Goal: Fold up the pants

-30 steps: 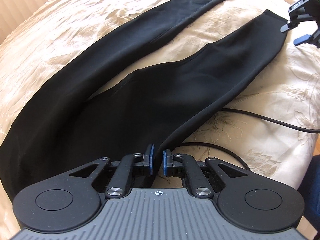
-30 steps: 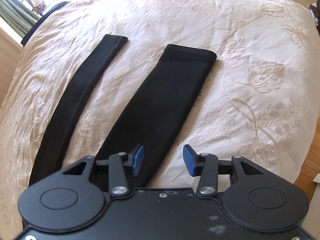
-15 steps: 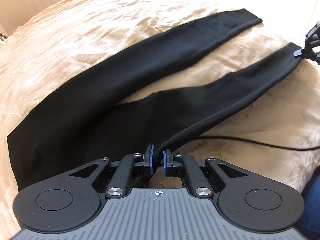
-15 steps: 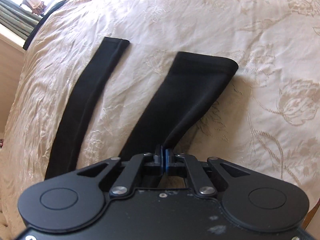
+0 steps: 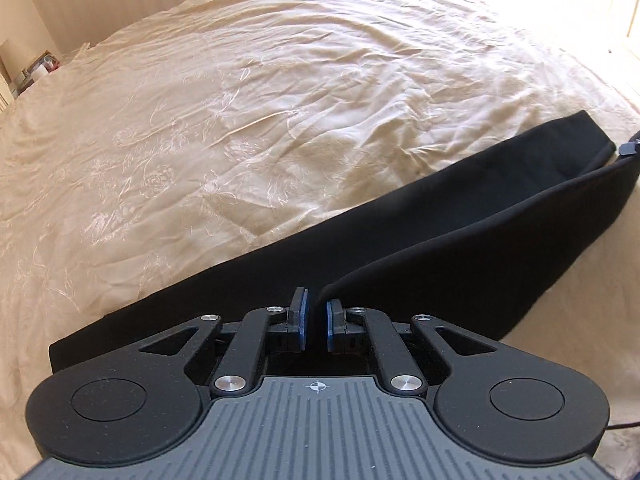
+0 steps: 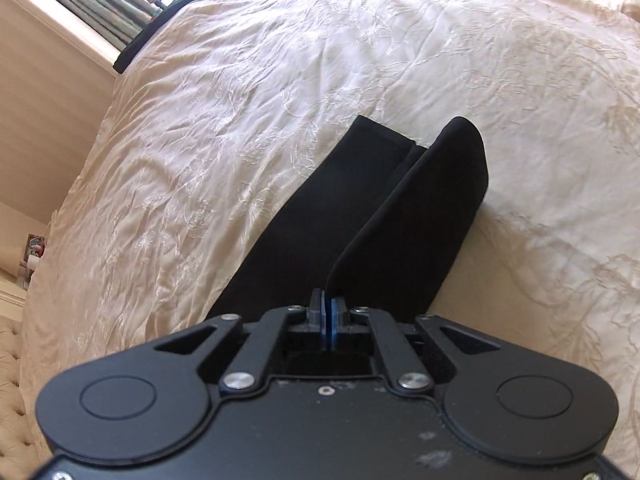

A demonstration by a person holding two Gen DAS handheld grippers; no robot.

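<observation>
Black pants [image 5: 420, 240] lie on a cream embroidered bedspread [image 5: 240, 120]. My left gripper [image 5: 316, 320] is shut on the edge of the near leg at the hip end and holds it lifted over the other leg. My right gripper [image 6: 329, 312] is shut on the same leg [image 6: 420, 220] near its hem and holds it raised beside the flat leg [image 6: 340, 200]. The tip of the right gripper shows at the right edge of the left wrist view [image 5: 630, 148].
The bedspread [image 6: 280, 100] stretches away on all sides. A window with curtains [image 6: 100, 8] is at the far left in the right wrist view. A dark cloth [image 6: 160, 24] lies at the bed's far corner. Small items [image 5: 40, 68] stand beside the bed.
The right gripper closed on the leg's hem. Both grippers lifted the near leg and carried it over towards the far leg, which now lies close beside and partly under it.
</observation>
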